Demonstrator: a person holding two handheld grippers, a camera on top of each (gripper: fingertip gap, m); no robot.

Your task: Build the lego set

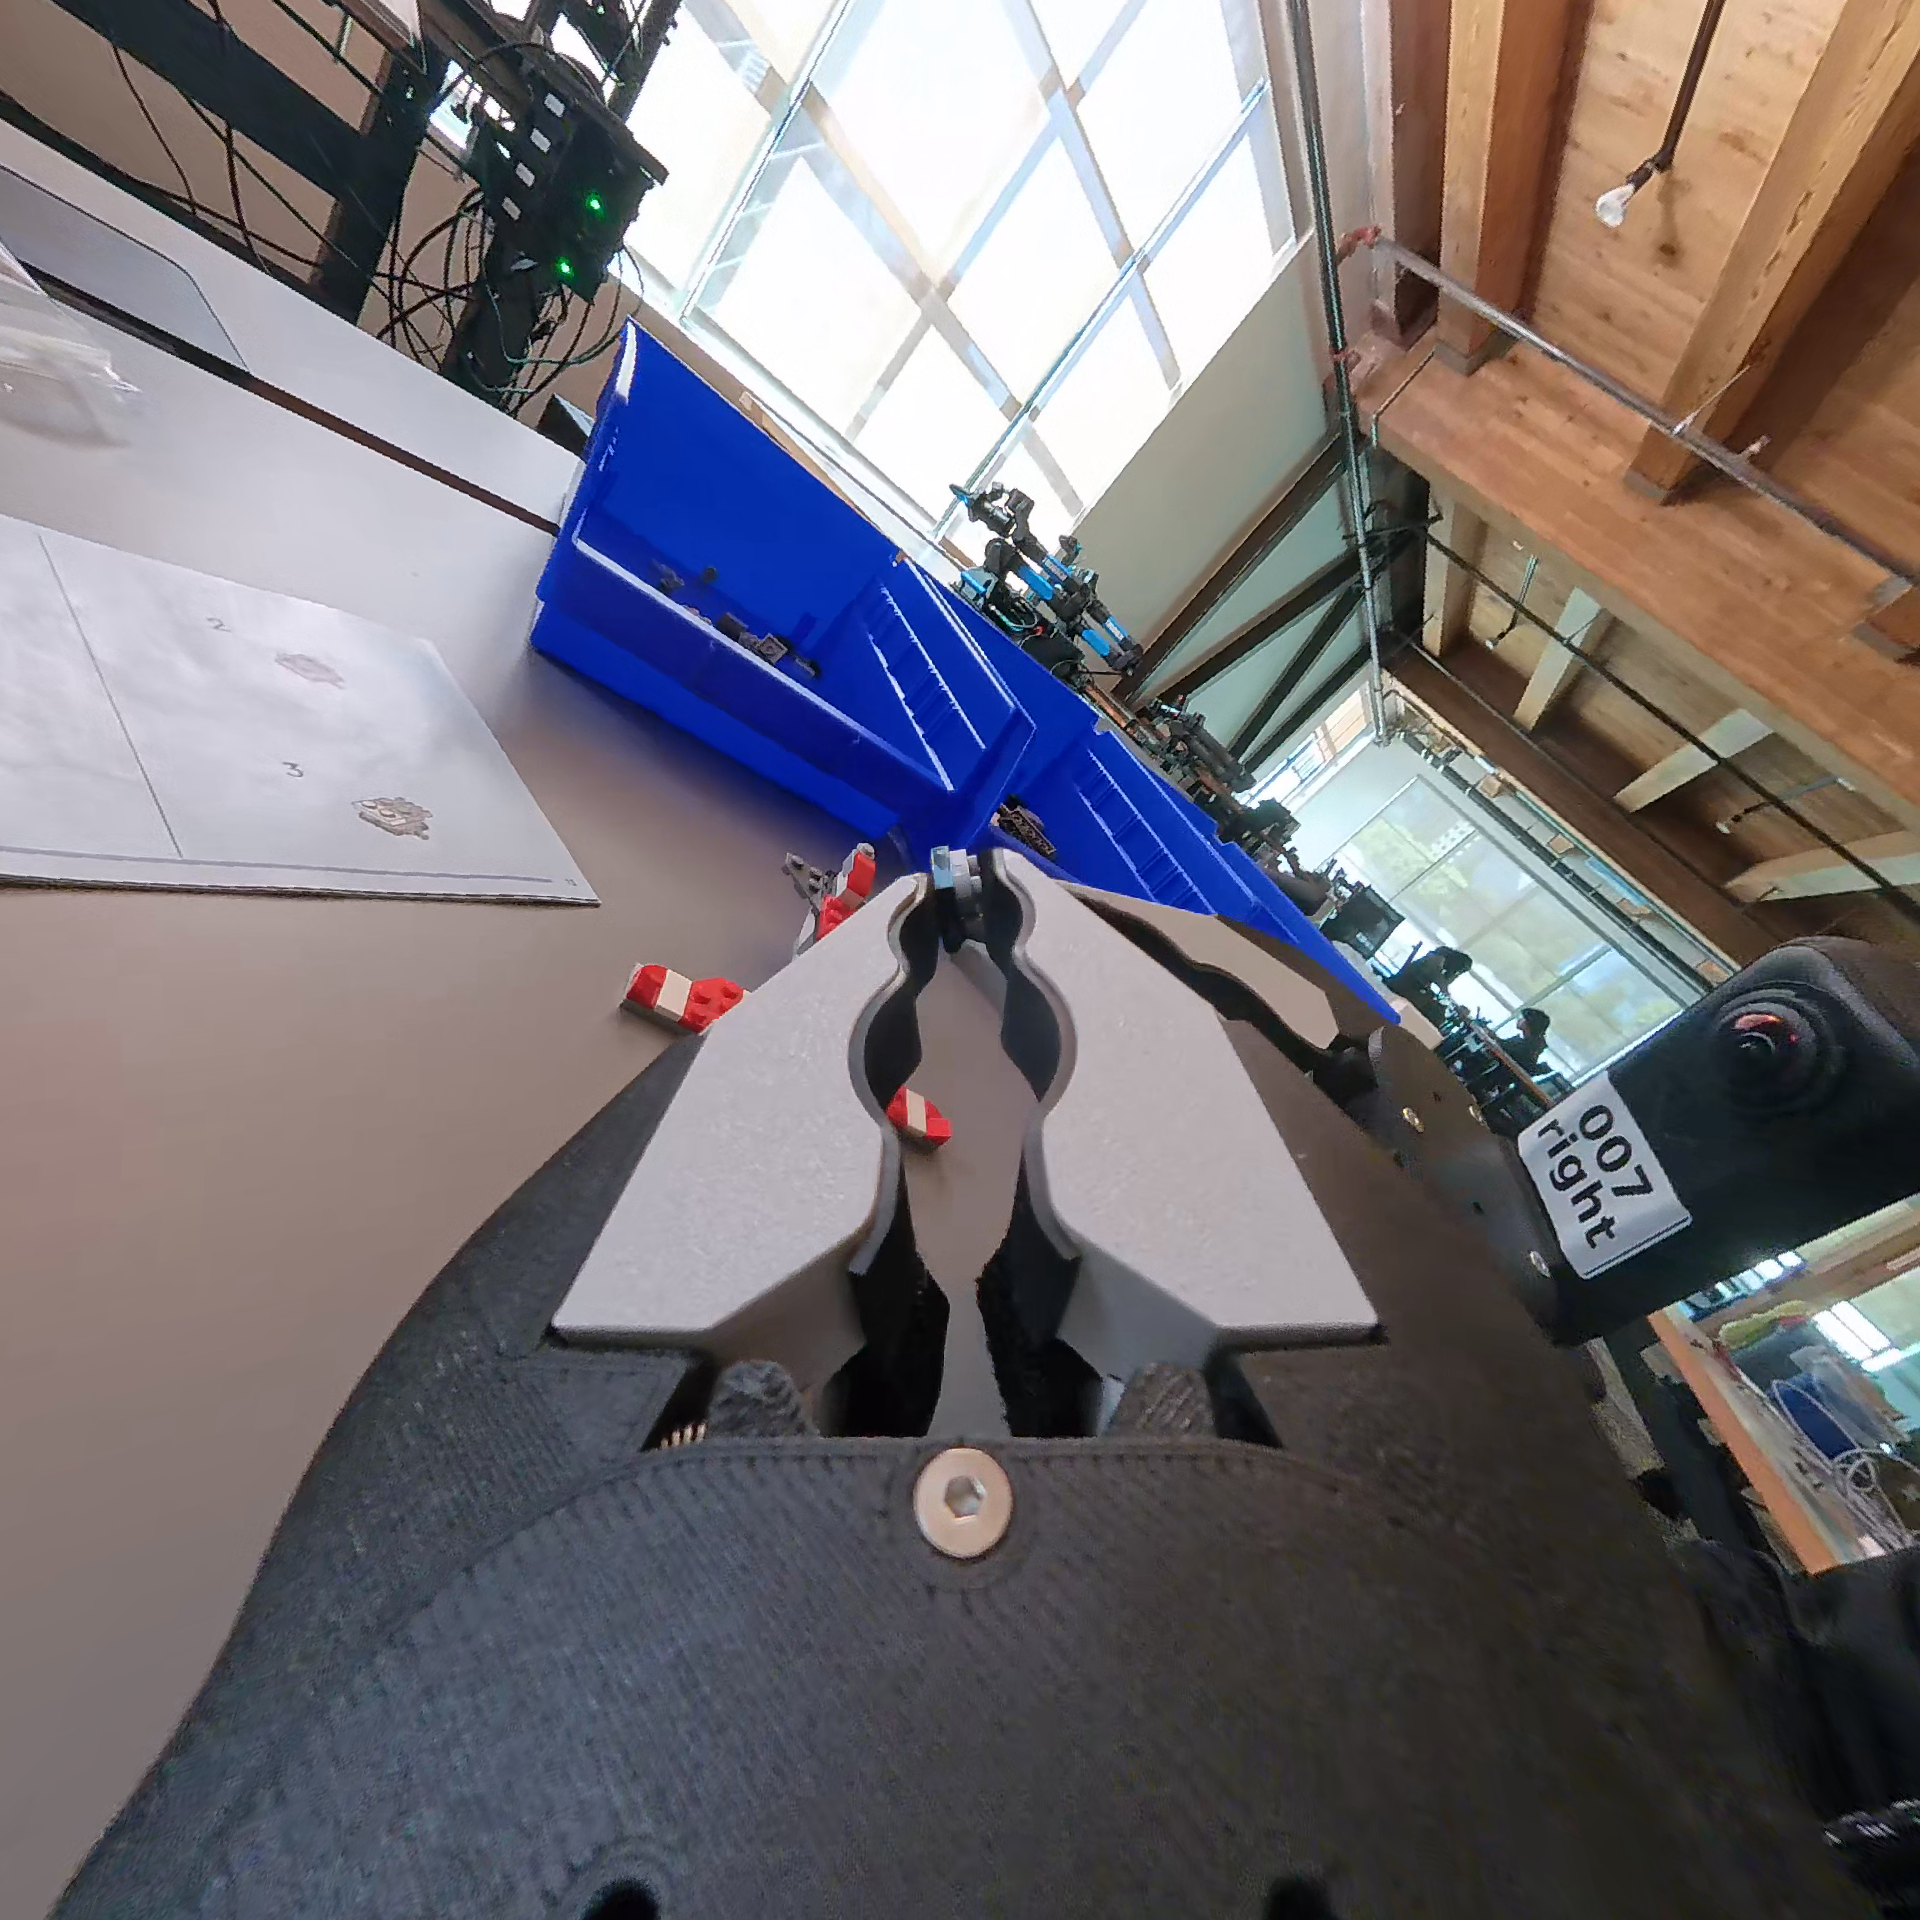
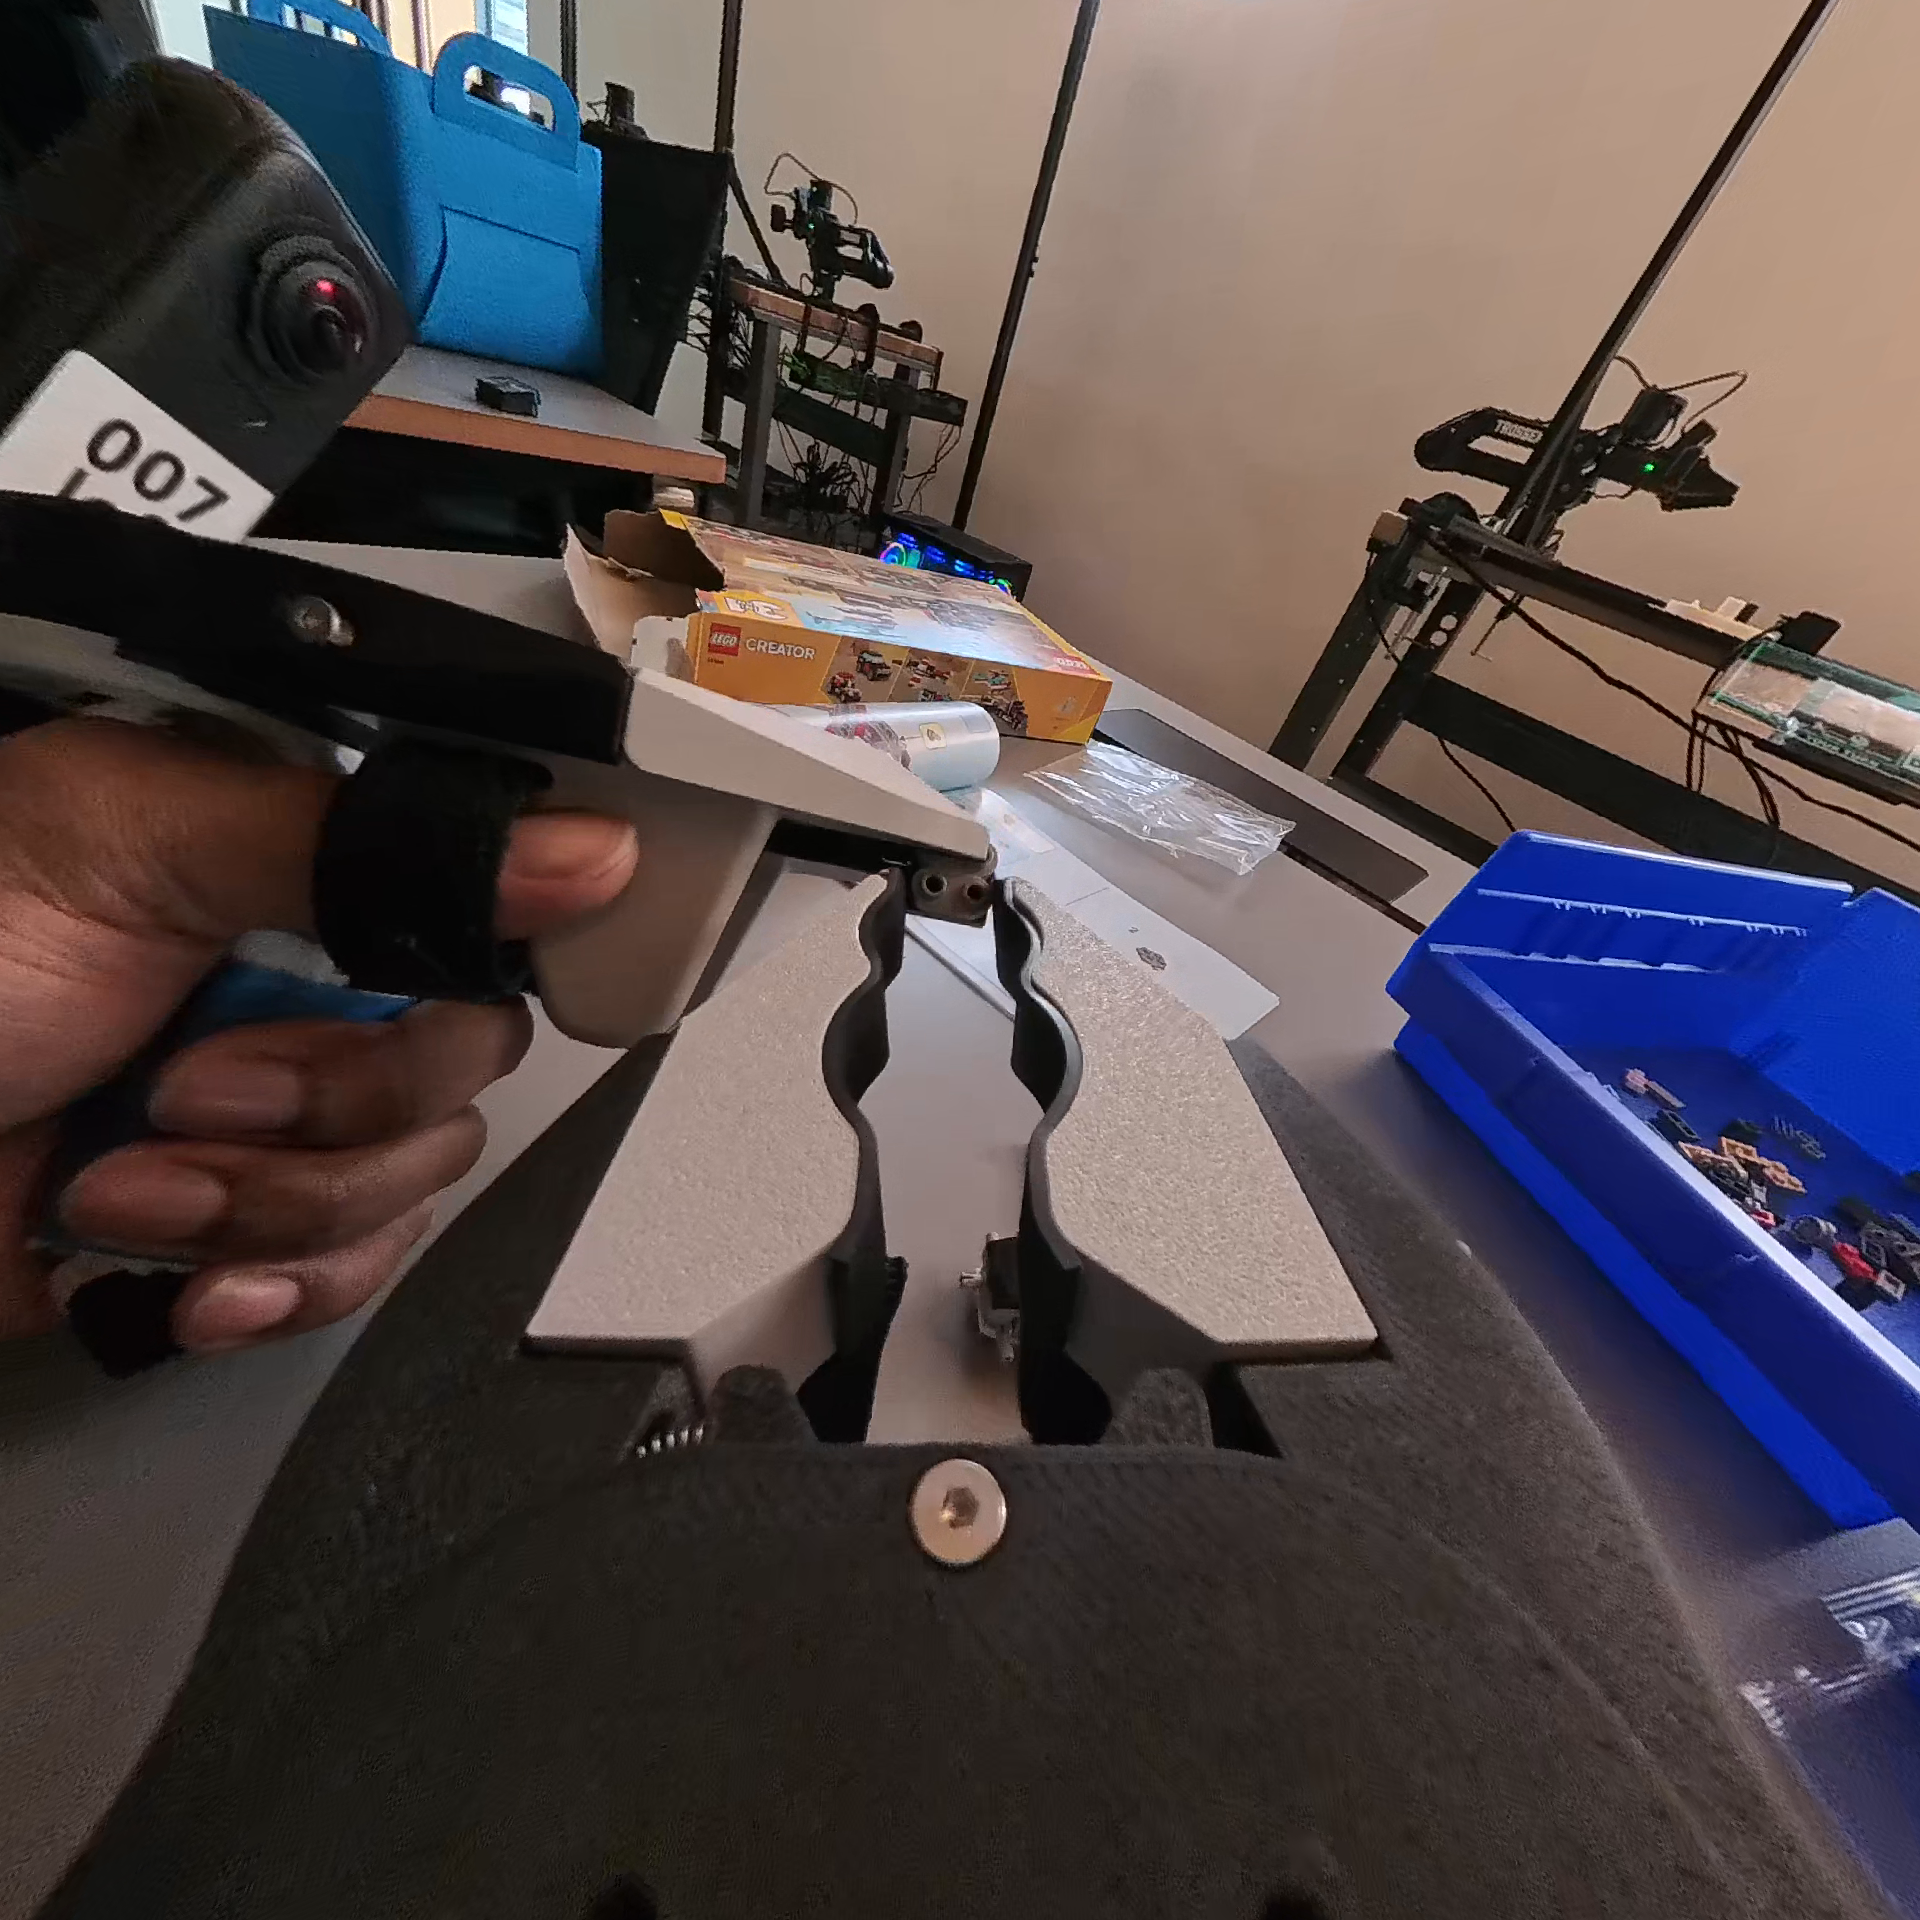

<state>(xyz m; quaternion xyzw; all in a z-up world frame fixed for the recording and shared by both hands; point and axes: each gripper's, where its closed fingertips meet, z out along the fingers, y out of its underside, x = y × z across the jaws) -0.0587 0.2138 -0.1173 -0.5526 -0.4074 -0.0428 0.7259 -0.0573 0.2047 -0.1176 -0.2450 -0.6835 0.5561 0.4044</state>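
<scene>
Left wrist view: left gripper (image 1: 958, 883) jaws narrow, clamped on small grey lego piece (image 1: 954, 871), just before blue bin (image 1: 727, 665). Red-white bricks (image 1: 681, 995) only here. Right wrist view: right gripper (image 2: 943, 896) pinches same piece (image 2: 948, 894); set box (image 2: 894, 665) only here.

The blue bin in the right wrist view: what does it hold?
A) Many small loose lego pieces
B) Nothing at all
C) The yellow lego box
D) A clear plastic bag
A: the blue bin has a scatter of small dark, tan and red lego pieces on its floor, while the yellow lego box and the clear plastic bag lie on the table outside it.
</scene>
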